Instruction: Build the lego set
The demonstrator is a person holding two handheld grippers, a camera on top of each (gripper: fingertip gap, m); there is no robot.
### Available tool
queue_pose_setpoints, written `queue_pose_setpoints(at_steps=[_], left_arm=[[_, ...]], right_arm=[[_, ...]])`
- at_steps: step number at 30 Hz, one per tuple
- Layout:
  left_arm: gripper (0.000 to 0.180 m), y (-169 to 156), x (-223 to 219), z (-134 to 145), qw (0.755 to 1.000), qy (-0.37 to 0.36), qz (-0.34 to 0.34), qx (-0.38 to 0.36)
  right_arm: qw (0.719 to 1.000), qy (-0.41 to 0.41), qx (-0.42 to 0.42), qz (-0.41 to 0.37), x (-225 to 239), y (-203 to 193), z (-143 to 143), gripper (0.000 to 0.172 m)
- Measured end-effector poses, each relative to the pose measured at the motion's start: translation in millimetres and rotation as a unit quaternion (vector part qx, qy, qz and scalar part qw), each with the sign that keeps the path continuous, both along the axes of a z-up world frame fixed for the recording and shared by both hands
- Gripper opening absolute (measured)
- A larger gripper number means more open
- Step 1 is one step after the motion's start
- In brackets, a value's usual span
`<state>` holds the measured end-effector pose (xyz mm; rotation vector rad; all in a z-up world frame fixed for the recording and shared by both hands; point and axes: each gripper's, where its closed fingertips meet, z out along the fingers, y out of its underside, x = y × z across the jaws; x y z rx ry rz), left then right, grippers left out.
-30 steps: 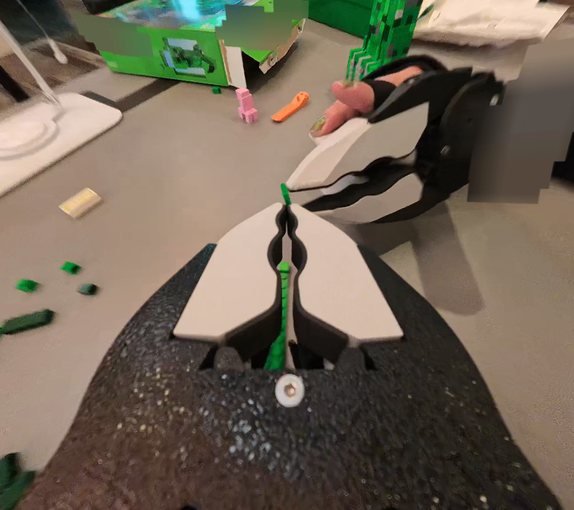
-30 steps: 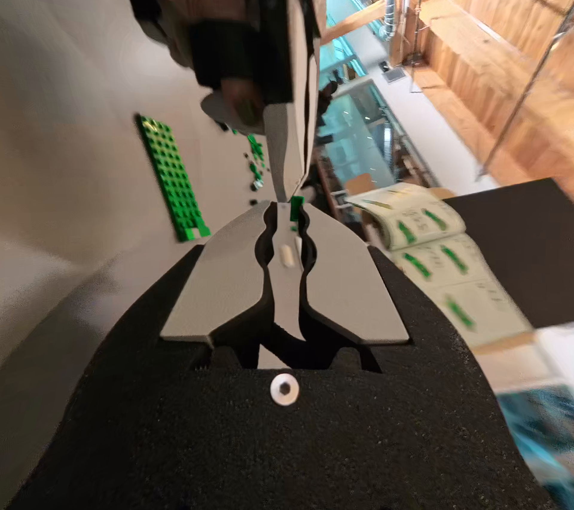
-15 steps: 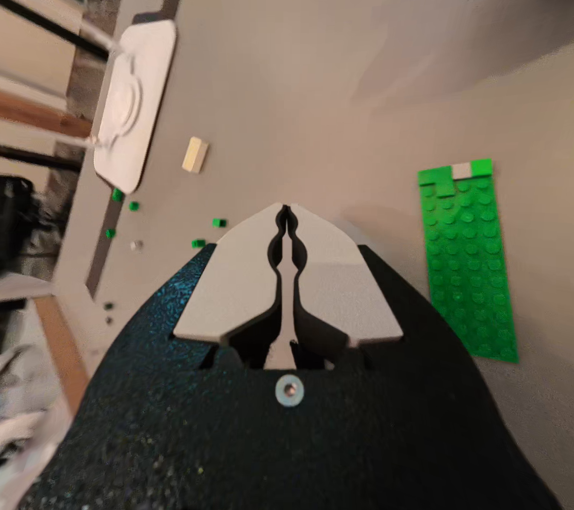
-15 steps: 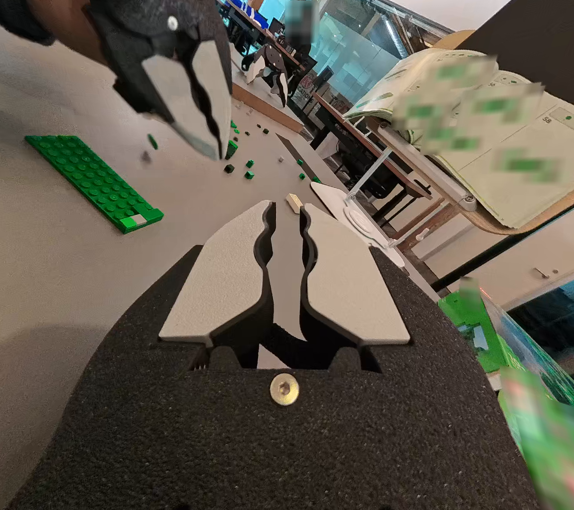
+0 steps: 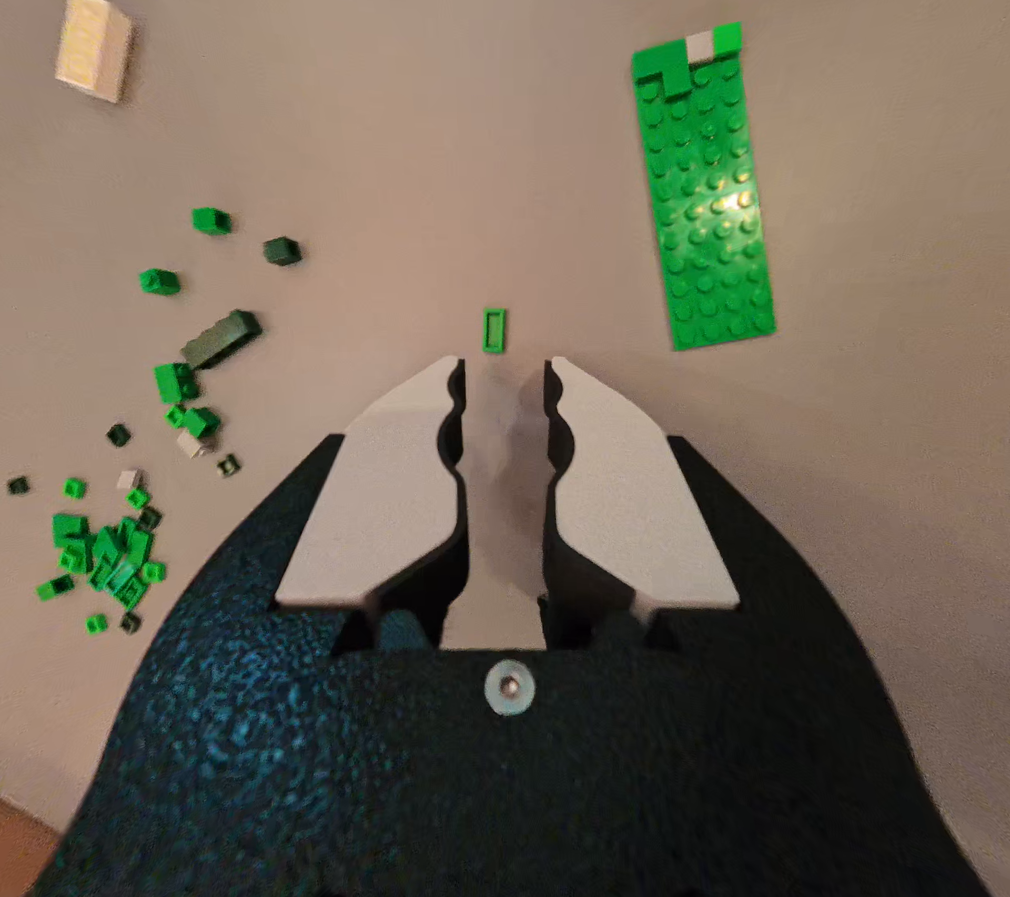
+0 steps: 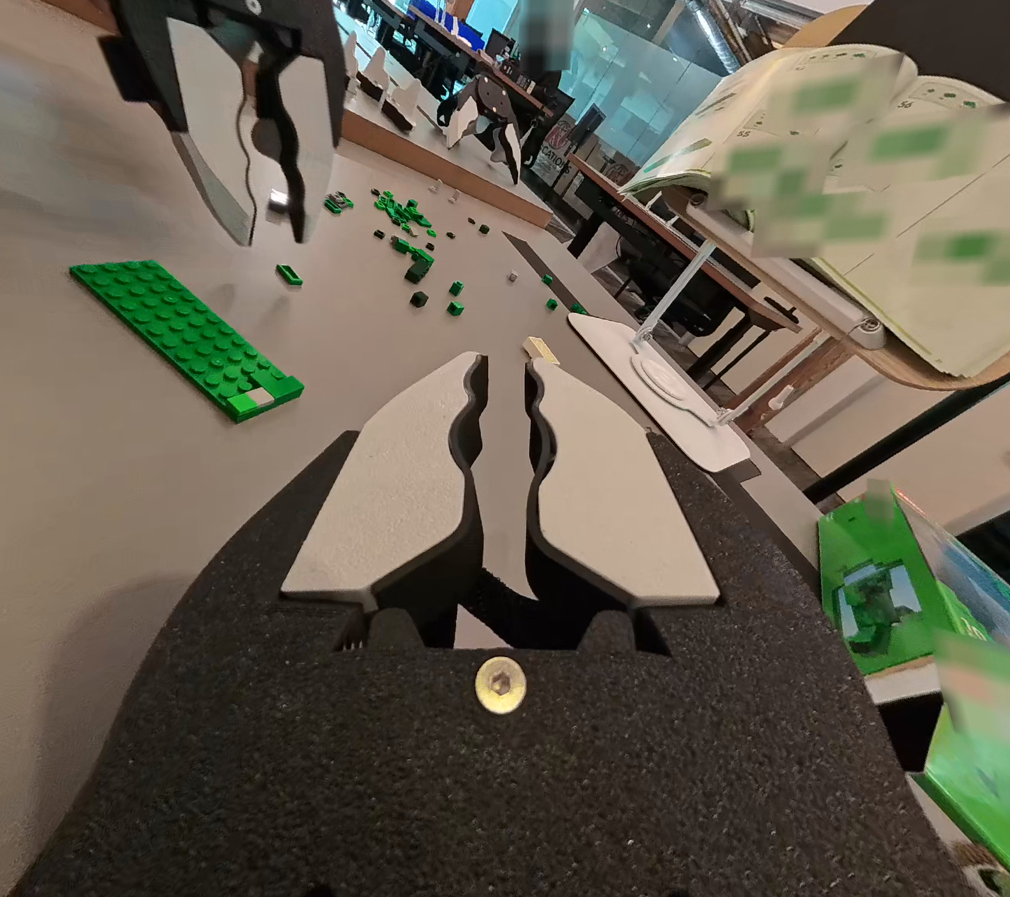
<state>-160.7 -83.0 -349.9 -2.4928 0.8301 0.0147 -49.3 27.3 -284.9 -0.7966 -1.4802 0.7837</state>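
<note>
A small green tile [image 5: 494, 331] lies flat on the grey table [image 5: 382, 106], just ahead of the left gripper [image 5: 505, 364], whose fingers are spread and hold nothing. The green studded plate [image 5: 705, 193] sits to its right, loose bricks [image 5: 109, 559] to its left. The right gripper [image 6: 506, 360], slightly parted, seems to hold nothing too, near a cream block [image 6: 538, 346].

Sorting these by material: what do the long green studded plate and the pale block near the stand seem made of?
Green studded plate: likely hard moulded plastic, glossy; a light glare sits on its crisp studs. Pale block: unclear, cream and matt with no shine, perhaps wood or plastic; too blurred to tell.
</note>
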Motion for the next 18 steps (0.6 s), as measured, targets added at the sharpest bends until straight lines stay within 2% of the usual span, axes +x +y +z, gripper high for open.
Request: queue_pose_setpoints(at_steps=[4, 8, 11, 13, 16, 18], left_arm=[[0.026, 14.1, 4.7, -4.9, 0.999, -0.027, -0.009, -0.028], [0.019, 8.6, 4.9, -12.6, 0.995, -0.021, -0.02, -0.091], [0.007, 8.7, 5.7, -13.8, 0.995, -0.018, -0.027, -0.096], [0.007, 8.5, 6.1, -13.6, 0.995, -0.02, -0.028, -0.099], [0.007, 19.6, 3.8, -10.6, 0.997, -0.046, 0.02, -0.055], [0.007, 33.8, 28.9, 13.0, 0.985, -0.165, 0.039, 0.034]], right_arm=[[1.0, -0.003, 0.007, 0.004, 0.6, -1.6, -1.1, 0.012], [1.0, -0.003, 0.005, 0.01, 0.4, -2.9, -1.2, 0.012], [1.0, -0.006, 0.003, 0.018, -0.1, -4.6, -1.8, 0.012], [1.0, -0.006, 0.005, 0.025, -0.2, -6.4, -1.9, 0.013], [0.999, 0.003, 0.01, 0.048, 1.6, -15.5, 1.5, 0.012], [0.993, 0.041, 0.044, 0.097, 8.7, -35.0, 18.0, 0.002]])
